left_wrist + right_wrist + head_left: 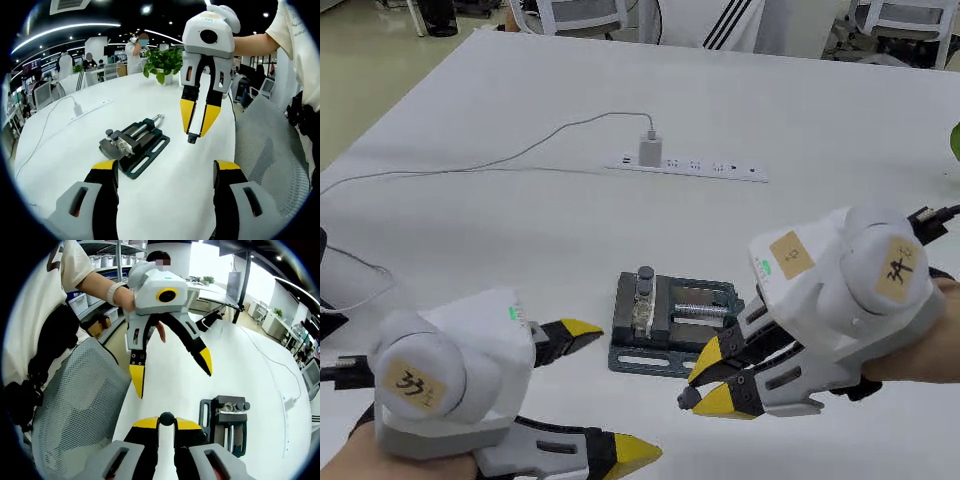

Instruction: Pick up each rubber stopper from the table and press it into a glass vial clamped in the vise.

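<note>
Right gripper [688, 390]: jaws drawn almost together, pinching a small dark round rubber stopper [166, 418] at the very tips.

Left gripper [612, 390]: jaws spread wide, holding nothing.

A clear glass vial [644, 305] stands upright, clamped in the dark grey metal bench vise [623, 325] on the white table [520, 230]. The vial carries a dark top; what that top is cannot be determined.

The vial lies just ahead of the right fingertips, off to one side of their line.

Assessment: the stopper needs carrying over the vial's upright axis, then pressing straight down.

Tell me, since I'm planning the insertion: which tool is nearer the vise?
Right, seemingly. The right tool hovers beside the vise; the left tool sits farther off its other side.
</note>
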`<state>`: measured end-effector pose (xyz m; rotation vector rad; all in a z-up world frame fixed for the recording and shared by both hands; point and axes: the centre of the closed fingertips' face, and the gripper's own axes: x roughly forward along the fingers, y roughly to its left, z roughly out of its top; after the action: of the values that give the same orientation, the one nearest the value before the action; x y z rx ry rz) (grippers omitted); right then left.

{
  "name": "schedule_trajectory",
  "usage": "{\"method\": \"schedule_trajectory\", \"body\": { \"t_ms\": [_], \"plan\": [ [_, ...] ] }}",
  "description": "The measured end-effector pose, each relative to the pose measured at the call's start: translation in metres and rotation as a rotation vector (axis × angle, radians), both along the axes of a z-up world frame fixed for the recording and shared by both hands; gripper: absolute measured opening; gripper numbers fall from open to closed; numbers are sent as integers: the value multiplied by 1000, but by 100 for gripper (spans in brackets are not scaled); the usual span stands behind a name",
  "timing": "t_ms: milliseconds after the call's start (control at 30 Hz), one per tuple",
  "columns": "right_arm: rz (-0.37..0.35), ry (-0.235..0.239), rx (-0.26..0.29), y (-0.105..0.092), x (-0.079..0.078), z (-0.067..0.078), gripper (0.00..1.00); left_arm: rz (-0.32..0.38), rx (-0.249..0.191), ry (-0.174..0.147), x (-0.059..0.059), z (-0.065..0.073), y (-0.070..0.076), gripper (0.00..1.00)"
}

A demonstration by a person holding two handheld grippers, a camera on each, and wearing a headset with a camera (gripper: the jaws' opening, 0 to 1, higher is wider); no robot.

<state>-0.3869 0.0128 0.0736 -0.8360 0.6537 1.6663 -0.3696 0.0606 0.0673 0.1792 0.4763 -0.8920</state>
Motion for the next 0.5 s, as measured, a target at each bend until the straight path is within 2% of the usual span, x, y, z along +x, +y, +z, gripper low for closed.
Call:
{"method": "schedule_trajectory", "body": {
  "t_ms": [67,233,333,500],
  "plan": [
    [1,-1,-5,-1,1,-1,6,39,4,-10,4,0,8,82],
    [0,-2,-14,-2,5,-2,6,128,17,-8,9,-5,26,99],
    [4,-4,-26,-4,8,-5,6,157,26,-9,10,-7,35,99],
    [20,-19,-53,-5,20,-6,6,185,27,-10,8,-8,41,99]
  ]
}}
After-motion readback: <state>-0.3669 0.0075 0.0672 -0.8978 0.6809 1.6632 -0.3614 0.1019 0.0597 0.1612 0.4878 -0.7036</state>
